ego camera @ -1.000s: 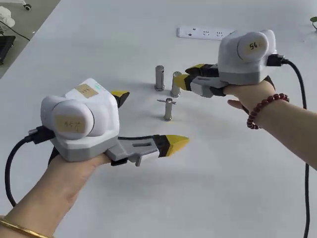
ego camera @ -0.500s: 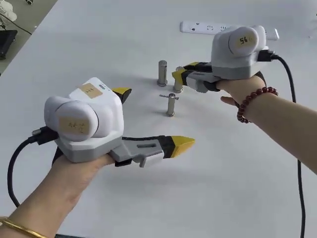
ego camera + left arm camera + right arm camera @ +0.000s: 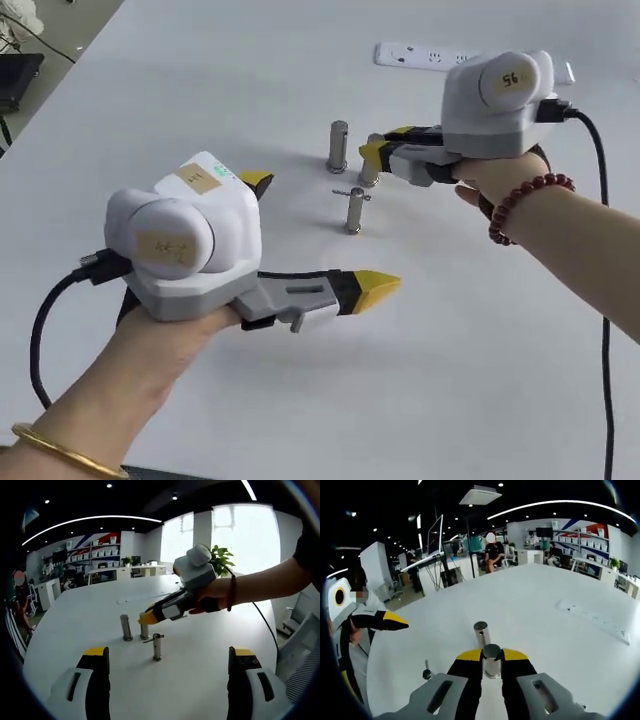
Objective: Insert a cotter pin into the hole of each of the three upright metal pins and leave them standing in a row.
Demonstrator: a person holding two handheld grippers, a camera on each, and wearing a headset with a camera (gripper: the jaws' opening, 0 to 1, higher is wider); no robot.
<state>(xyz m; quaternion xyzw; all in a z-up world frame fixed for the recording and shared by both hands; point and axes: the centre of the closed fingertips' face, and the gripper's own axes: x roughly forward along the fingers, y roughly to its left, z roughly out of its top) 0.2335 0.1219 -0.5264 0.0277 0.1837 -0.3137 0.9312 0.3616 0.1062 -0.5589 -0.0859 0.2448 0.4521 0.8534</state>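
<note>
Listing on the white bench (image 3: 200,90): three metal pins, standing upright and close together toward the far side, long axes vertical.

- Recording the far pin (image 3: 338,146) as standing bare, with no cotter pin seen in it.
- Recording the middle pin (image 3: 368,178) as standing just right of the far pin and sitting between the jaws of the right tool (image 3: 372,155). Reaching in from the right, level with the bench and crosswise to the pin's axis. Closing narrow on its upper part and touching it on both sides in the right gripper view. Not seeing any cotter pin here, nor the hole.
- Recording the near pin (image 3: 354,212) as standing a little apart on the near side and carrying a cotter pin (image 3: 348,195) crosswise through its top.
- Holding the left tool (image 3: 320,232) wide apart and gripping nothing, near and left of the pins, pointing toward them.
- Noting a power strip (image 3: 420,55) lying at the far edge.

Judging one pin of three as fitted. Judging the right hand as nearer and steadying the middle pin. Expecting any cotter pin to travel level, across the vertical axis, into a side hole near the top. Not seeing a loose cotter pin anywhere.
</note>
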